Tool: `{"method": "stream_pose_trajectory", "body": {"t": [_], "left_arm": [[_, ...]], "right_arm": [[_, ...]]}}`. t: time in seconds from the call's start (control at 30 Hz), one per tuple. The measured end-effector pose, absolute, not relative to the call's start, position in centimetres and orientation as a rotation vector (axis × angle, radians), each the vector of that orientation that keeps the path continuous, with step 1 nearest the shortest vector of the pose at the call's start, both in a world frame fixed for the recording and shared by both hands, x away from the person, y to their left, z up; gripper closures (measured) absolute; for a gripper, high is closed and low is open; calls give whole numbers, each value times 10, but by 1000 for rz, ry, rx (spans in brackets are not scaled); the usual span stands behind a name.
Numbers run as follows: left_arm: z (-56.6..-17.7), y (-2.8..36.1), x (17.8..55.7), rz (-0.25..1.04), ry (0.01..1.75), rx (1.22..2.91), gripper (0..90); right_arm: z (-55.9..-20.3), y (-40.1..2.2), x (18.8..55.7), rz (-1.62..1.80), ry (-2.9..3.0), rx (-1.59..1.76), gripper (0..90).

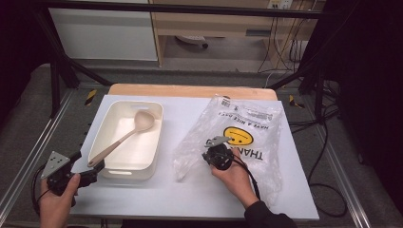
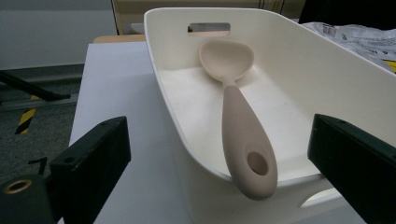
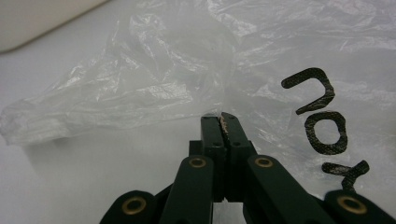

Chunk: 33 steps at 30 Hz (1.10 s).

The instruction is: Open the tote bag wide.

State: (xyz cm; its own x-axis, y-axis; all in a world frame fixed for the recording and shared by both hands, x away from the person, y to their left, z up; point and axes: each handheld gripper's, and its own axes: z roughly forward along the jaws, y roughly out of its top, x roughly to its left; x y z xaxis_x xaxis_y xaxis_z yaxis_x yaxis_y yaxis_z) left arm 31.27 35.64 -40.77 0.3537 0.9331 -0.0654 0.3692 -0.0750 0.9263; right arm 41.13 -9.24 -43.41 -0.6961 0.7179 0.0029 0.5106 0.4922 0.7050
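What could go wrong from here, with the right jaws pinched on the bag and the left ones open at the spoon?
1. The right gripper pinches only a thin fold of the plastic bag; the film may slip or tear when lifted.
2. The spoon handle overhangs the tray rim between the open left gripper jaws; a nudge could tip it out.

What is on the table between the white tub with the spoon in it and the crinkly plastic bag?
Nothing: between the tub and the bag, the high view shows just bare white table.
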Motion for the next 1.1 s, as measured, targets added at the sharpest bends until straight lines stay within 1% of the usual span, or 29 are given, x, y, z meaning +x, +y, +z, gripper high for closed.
{"method": "stream_pose_trajectory", "body": {"t": [0.13,0.4,0.43,0.5,0.57,0.6,0.63,0.67,0.77,0.8,0.83,0.9,0.93,0.97,1.0,1.1], "left_arm": [[-408,357,313,723,1186,1642,57],[-408,357,313,719,1184,1645,57],[-408,357,313,720,1183,1644,57],[-408,357,313,719,1183,1643,57],[-408,357,313,718,1182,1647,57],[-408,357,313,717,1182,1643,57],[-408,357,313,717,1182,1642,57],[-408,357,313,718,1181,1642,57],[-408,357,313,722,1183,1644,57],[-408,356,313,720,1183,1644,57],[-408,356,313,721,1182,1645,57],[-408,356,313,724,1183,1645,57],[-408,356,312,725,1183,1644,57],[-408,356,312,725,1183,1644,57],[-408,356,312,726,1184,1644,57],[-408,357,313,726,1186,1646,57]], "right_arm": [[-433,-79,428,1024,2392,1087,900],[-435,-67,444,1011,2354,1143,900],[-437,-63,447,1006,2357,1150,879],[-438,-61,445,1006,2368,1136,785],[-436,-59,442,974,2364,1125,659],[-435,-59,440,972,2371,1121,574],[-432,-60,438,965,2380,1129,520],[-430,-60,436,957,2379,1124,497],[-423,-63,426,970,2360,1103,375],[-423,-63,426,970,2360,1103,375],[-421,-64,424,969,2359,1098,341],[-417,-66,421,984,2353,1088,312],[-413,-70,417,992,2350,1078,277],[-410,-73,416,991,2343,1071,262],[-410,-73,416,991,2343,1071,262],[-405,-86,413,1009,2320,1079,223]]}}
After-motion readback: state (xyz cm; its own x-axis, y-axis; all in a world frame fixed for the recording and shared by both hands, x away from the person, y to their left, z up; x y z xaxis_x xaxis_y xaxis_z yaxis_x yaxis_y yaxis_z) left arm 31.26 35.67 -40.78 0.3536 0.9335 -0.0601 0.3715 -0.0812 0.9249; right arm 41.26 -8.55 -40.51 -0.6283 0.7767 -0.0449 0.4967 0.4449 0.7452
